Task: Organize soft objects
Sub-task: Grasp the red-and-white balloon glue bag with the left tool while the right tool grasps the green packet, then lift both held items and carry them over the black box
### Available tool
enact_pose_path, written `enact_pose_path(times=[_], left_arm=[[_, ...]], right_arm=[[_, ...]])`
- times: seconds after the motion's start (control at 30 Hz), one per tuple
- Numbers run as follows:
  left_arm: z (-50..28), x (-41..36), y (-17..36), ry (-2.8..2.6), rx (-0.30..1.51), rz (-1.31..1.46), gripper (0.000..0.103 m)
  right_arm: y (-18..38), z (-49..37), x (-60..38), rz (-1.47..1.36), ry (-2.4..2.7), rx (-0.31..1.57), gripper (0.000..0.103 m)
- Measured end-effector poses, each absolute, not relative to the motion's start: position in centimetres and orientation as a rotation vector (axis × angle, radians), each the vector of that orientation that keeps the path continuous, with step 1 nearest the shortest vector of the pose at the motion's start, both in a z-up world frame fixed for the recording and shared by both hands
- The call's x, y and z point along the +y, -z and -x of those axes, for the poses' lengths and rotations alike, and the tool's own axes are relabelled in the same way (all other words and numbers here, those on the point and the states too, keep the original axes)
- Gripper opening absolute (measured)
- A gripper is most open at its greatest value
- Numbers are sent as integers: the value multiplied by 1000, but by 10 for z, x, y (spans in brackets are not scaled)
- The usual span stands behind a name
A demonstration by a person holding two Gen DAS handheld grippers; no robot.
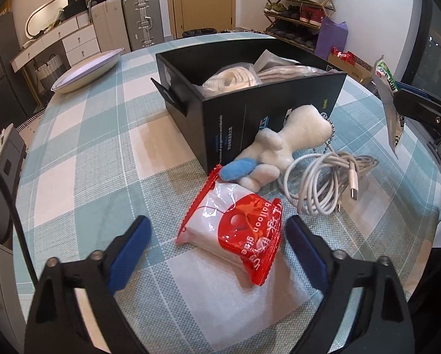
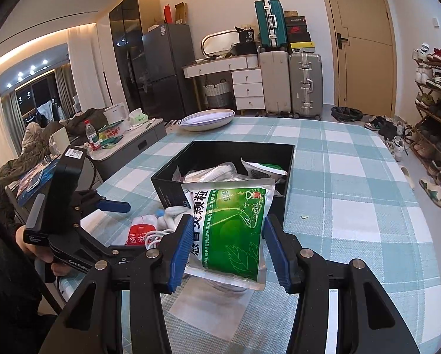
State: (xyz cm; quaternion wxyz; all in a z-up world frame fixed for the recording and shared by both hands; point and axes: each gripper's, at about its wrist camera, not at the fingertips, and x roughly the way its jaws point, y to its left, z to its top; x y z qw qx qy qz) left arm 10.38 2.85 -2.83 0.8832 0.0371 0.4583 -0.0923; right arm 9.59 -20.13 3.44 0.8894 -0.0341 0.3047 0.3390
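A red and clear balloon packet (image 1: 238, 224) lies on the checked tablecloth between the fingers of my left gripper (image 1: 217, 230). Its jaws stand open; the right pad is close to the packet's edge and the left pad is well clear. A white plush toy with a blue part (image 1: 279, 144) and a coiled white cable (image 1: 323, 183) lie just beyond, against the open black box (image 1: 250, 112). My right gripper (image 2: 228, 236) is shut on a green and silver sachet (image 2: 232, 230), held in the air in front of the box (image 2: 244, 144). The sachet (image 1: 388, 88) also shows at the right edge.
Bagged white soft items (image 1: 232, 79) fill the box. A shallow white dish (image 1: 84, 70) sits at the table's far left corner. A hand holds the left gripper's handle (image 2: 43, 253). Suitcases, drawers and a shoe rack stand beyond the table.
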Motion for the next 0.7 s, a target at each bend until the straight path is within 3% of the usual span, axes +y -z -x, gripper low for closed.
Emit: enact_pose_path(times=[0.1, 0.17, 0.7], left_arm=[[-104, 27, 30, 198, 948, -91, 64], [-102, 26, 29, 197, 950, -108, 57], [-91, 41, -5, 138, 856, -95, 55]], right_arm=[[-34, -96, -201, 74, -709, 636, 50], [-33, -95, -200, 77, -708, 635, 50], [-37, -94, -204, 65, -699, 606, 50]])
